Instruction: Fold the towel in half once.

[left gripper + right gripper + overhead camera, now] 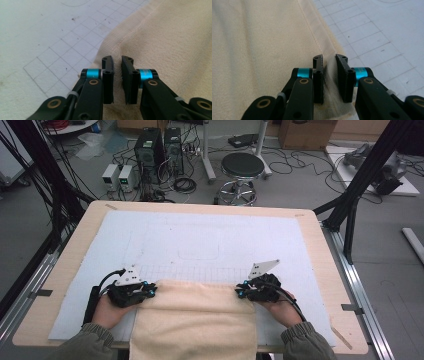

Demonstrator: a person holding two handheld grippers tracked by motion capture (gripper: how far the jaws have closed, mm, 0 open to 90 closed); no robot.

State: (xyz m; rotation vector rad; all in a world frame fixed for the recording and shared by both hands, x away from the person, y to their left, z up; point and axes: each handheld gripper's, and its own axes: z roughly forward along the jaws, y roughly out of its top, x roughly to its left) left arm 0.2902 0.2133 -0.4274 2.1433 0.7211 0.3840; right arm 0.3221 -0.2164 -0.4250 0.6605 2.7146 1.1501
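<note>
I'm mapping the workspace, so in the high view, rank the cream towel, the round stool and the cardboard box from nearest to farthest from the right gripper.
1. Cream towel: right at the right gripper, along the table's near edge.
2. Round stool: on the floor beyond the table's far edge.
3. Cardboard box: farther back, at the top right.

High view: fixed overhead at the near side, facing forward and down on the table [65,265]. Gripper views — close, low, along their jaws — share the cream towel [195,320] and gridded mat [62,50].
</note>
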